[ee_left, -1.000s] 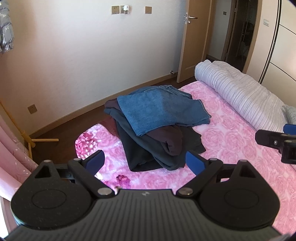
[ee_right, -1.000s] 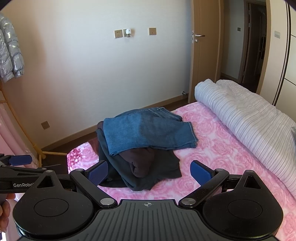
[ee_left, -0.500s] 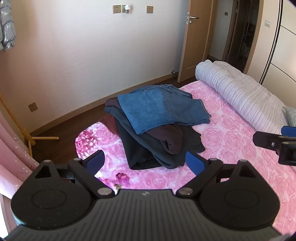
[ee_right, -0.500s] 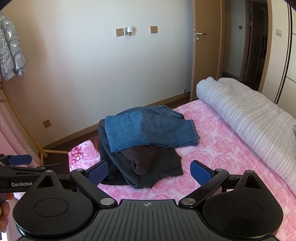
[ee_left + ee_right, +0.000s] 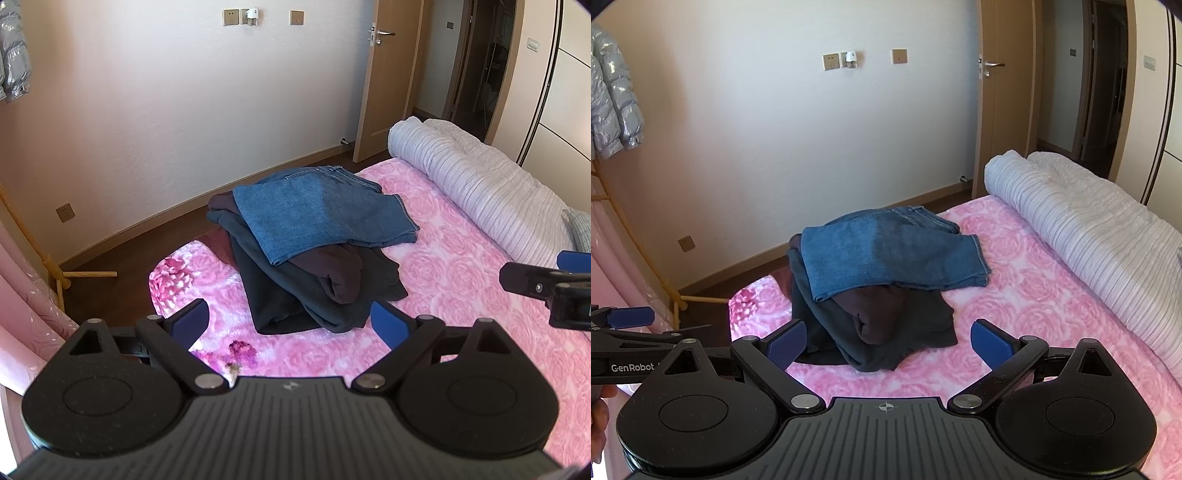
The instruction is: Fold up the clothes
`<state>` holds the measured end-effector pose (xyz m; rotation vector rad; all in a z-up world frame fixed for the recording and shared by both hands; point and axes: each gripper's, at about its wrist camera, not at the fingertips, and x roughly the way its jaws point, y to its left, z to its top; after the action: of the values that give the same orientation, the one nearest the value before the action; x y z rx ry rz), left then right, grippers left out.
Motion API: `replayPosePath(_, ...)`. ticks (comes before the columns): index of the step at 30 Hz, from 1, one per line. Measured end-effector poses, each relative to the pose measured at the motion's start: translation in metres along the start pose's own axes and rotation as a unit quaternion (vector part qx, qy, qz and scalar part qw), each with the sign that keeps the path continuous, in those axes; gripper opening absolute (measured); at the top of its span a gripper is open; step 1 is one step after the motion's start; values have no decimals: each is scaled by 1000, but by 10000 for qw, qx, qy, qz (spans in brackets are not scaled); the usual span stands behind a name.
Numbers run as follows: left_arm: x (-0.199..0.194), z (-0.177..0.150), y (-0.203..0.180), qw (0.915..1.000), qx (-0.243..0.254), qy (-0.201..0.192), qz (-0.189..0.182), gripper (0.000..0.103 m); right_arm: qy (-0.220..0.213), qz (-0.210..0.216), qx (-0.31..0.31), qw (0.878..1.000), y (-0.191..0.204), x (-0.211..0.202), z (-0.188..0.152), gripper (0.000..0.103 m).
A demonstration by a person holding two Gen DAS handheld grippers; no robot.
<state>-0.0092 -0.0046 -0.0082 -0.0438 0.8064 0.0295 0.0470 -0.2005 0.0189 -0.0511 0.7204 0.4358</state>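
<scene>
A stack of folded clothes lies on the pink rose-patterned bed [image 5: 461,280]: blue jeans [image 5: 317,210] on top, a dark maroon garment [image 5: 332,273] under them, a dark grey garment [image 5: 291,295] at the bottom. The same stack shows in the right wrist view, jeans [image 5: 886,254] above the dark grey garment [image 5: 871,332]. My left gripper [image 5: 290,321] is open and empty, held just short of the stack. My right gripper [image 5: 888,341] is open and empty, also short of the stack. The right gripper's finger [image 5: 543,284] shows at the left view's right edge.
A rolled white striped quilt [image 5: 480,184] lies along the bed's right side. The bed's corner ends near the dark wood floor [image 5: 122,243]. A pink curtain [image 5: 26,306] and wooden rack [image 5: 55,269] stand left. A door [image 5: 384,74] is open behind.
Both grippers have drawn slightly back and up from the stack; the clothes have not moved. Both stay open.
</scene>
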Motion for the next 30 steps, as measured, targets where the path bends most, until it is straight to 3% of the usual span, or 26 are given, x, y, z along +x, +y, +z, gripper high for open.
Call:
replayPosePath(21,-2,-14,-6,9996,207,151,71,93,-32,287,127,9995,-20,4,-8,99)
replayPosePath(26,14,-14,-4,9993,227,292,-51,93,-12,323,-1,9995,-22,10,-9,99)
replayPosePath(30,43,0,-5,9970,664,301,-270,93,-101,325,-20,9994,-22,23,0,99)
